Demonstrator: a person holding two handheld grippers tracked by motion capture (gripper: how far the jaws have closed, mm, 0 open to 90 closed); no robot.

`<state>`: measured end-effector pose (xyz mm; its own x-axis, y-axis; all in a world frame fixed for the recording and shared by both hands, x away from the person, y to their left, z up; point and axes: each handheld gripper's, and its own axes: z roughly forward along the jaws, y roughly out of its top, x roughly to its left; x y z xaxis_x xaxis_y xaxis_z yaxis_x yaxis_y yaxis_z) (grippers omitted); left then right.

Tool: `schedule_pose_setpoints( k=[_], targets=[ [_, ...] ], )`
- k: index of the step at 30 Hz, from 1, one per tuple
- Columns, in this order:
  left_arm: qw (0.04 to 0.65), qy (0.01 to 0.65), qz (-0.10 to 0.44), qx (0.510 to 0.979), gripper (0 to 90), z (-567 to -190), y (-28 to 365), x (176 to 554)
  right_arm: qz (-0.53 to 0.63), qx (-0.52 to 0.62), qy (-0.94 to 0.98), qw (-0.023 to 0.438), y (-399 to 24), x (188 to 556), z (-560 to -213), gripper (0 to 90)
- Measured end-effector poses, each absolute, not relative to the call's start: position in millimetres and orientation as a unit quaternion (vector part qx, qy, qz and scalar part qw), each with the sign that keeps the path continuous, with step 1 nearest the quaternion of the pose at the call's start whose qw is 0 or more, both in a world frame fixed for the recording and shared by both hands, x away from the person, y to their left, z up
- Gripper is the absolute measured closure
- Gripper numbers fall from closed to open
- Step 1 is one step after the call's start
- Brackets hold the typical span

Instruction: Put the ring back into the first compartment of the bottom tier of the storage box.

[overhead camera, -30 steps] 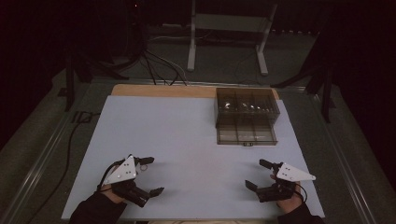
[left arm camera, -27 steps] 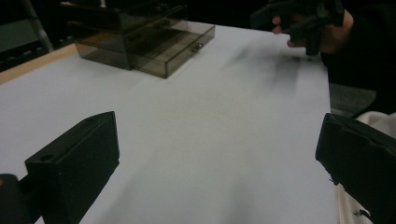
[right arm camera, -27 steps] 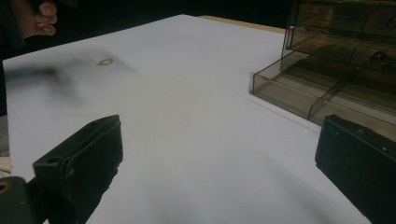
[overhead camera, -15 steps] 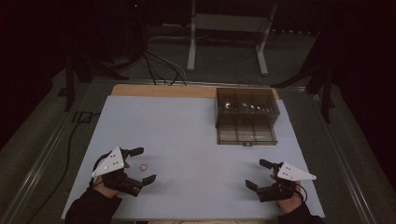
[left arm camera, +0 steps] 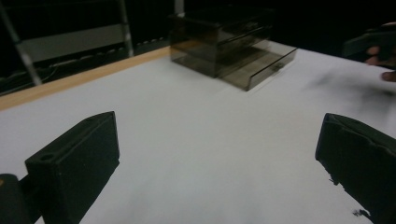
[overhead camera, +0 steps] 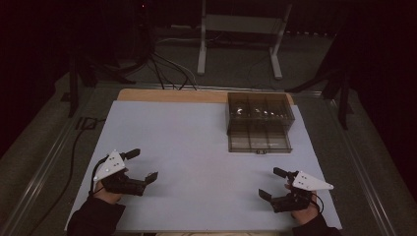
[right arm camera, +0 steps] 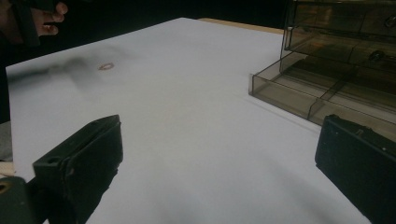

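Note:
My left gripper [overhead camera: 142,164] rests near the table's front left, open and holding nothing; in the left gripper view its jaws [left arm camera: 219,158] stand wide apart over bare white surface. At the front right my right gripper [overhead camera: 271,183] is open and holds nothing, as the right gripper view [right arm camera: 219,163] confirms. A small reddish ring [right arm camera: 106,66] lies flat on the white surface close to the left hand. A smoky clear drawer box [overhead camera: 259,113] stands at the back right, its lowest drawer [overhead camera: 259,142] pulled out towards me.
A white sheet [overhead camera: 196,137] covers the table, with a wooden strip [overhead camera: 172,95] showing along the far edge. Small items lie in the box's upper drawers [right arm camera: 376,55]. Cables and a stand's legs [overhead camera: 236,44] occupy the dark floor beyond.
My left gripper has shifted a little away from me and to the left. A small ring showed on the table by its jaws half a second ago. The right gripper has stayed put.

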<state>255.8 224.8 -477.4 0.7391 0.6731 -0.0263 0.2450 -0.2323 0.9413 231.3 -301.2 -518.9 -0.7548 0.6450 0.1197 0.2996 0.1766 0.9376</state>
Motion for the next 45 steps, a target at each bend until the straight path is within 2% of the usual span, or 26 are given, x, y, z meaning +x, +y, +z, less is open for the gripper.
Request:
schedule_pose_setpoints(
  k=[22, 28, 32, 34, 37, 39, 43, 45],
  targets=[
    [0.504, 0.351, 0.201, 0.763, 0.9, -492.6, 236.6, 262.2, 0.557, 0.316, 0.752, 0.156, -301.4, 231.7, -518.9, 1.0],
    [0.474, 0.363, 0.212, 0.774, 0.9, -493.6, 236.8, 262.1, 0.557, 0.317, 0.752, 0.156, -301.6, 231.7, -518.9, 1.0],
    [0.463, 0.373, 0.198, 0.779, 1.3, -495.4, 239.2, 262.9, 0.557, 0.316, 0.752, 0.155, -301.4, 231.7, -518.8, 1.0],
    [0.452, 0.373, 0.198, 0.786, 9.4, -496.4, 238.3, 262.6, 0.557, 0.316, 0.752, 0.155, -301.3, 231.6, -518.7, 1.0],
    [0.445, 0.374, 0.185, 0.792, 9.7, -499.9, 236.6, 263.8, 0.556, 0.316, 0.752, 0.156, -301.3, 231.7, -518.8, 1.0],
    [0.434, 0.377, 0.182, 0.798, 15.3, -502.5, 234.7, 265.3, 0.556, 0.317, 0.752, 0.156, -301.3, 231.8, -518.8, 1.0],
    [0.428, 0.379, 0.175, 0.802, 17.3, -507.0, 232.8, 267.1, 0.556, 0.317, 0.752, 0.155, -301.2, 231.8, -518.8, 1.0],
    [0.424, 0.383, 0.175, 0.802, 25.9, -509.1, 231.2, 267.8, 0.557, 0.317, 0.752, 0.156, -301.4, 231.9, -518.7, 1.0]
  ],
)
